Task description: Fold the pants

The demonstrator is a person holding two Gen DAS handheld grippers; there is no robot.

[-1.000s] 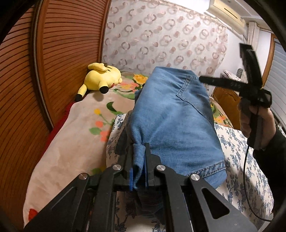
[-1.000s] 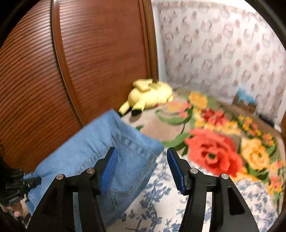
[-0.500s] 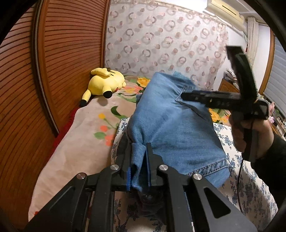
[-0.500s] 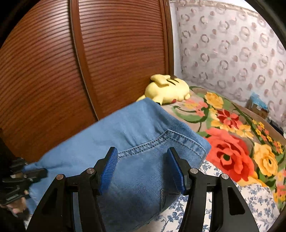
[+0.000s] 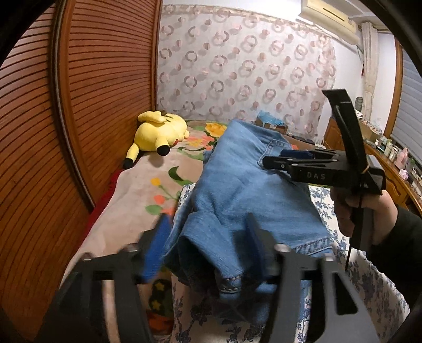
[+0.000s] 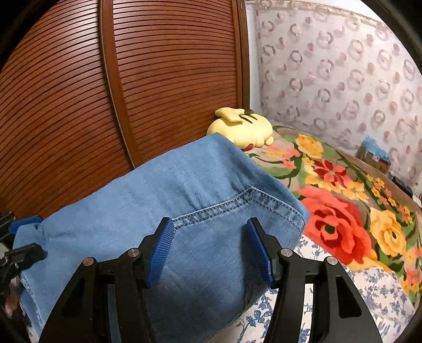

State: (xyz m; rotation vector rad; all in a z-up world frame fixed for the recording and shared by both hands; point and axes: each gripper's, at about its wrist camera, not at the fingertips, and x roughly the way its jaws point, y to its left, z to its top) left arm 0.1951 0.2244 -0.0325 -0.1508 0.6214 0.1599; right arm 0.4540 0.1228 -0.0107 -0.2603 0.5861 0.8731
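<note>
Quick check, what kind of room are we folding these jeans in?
Most likely a bedroom: a bed with a floral blanket, a yellow plush toy by the louvered wooden doors, and a wall air conditioner.

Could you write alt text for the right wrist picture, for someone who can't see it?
An open claw reaches over folded blue jeans on a flower-patterned bed. A yellow Pikachu plush lies behind, beside a slatted wooden door.

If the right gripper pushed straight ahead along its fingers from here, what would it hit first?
Most likely the folded jeans: the right gripper hangs open over the denim near the pocket seam, so it would meet the fabric first, though depth is unclear.
</note>
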